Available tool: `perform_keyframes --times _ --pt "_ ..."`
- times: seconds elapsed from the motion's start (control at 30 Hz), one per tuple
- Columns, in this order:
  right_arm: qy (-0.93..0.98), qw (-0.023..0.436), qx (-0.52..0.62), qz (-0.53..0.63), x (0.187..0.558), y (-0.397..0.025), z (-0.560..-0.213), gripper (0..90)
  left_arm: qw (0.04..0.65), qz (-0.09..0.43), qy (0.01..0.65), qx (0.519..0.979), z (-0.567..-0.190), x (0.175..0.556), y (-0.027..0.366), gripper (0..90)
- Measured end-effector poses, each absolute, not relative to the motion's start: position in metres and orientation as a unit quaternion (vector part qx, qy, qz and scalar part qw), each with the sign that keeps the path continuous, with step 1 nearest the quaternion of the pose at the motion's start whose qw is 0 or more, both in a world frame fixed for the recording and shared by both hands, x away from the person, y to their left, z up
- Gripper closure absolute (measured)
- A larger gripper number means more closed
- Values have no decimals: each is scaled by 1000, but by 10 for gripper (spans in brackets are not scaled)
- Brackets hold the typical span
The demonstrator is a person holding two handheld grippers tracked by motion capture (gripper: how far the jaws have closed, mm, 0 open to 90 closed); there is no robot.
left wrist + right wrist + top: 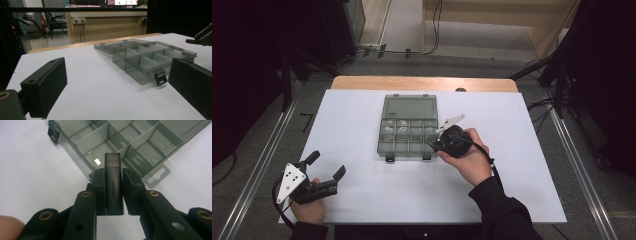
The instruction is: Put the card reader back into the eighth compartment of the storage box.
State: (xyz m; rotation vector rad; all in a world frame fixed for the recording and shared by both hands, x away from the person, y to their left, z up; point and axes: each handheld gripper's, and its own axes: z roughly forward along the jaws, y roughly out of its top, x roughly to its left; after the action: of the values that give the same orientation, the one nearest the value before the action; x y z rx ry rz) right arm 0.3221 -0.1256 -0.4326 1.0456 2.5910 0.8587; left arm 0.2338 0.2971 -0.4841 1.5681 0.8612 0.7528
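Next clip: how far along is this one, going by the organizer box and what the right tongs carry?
Done: the organizer box lies open on the table, lid flat behind it. In hand: the right tongs are shut on a dark UGREEN adapter, held over the box's near corner compartments. Left: releasing it into a compartment. The left tongs sit open, apart from the box.

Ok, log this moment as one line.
right gripper: shut on UGREEN adapter | over open organizer box | left gripper: open, idle
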Motion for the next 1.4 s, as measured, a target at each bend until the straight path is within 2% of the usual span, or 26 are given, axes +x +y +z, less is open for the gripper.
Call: perform_keyframes --times 0.77,1.03,1.13,1.2,1.27,1.4 --pt "867 105 387 295 345 -118 -442 689 565 320 366 666 -484 234 297 22" --pt "845 108 414 320 347 -122 -441 206 566 320 366 666 -484 234 297 22" --pt "836 99 415 345 346 -128 -440 73 565 320 366 667 -484 234 297 23" --pt "832 97 414 356 343 -132 -440 67 565 320 366 666 -484 234 297 23" --pt "833 98 403 367 340 -134 -440 0 565 320 366 666 -484 234 297 23" --pt "828 103 392 388 333 -139 -438 0 564 320 366 667 -484 234 297 23"
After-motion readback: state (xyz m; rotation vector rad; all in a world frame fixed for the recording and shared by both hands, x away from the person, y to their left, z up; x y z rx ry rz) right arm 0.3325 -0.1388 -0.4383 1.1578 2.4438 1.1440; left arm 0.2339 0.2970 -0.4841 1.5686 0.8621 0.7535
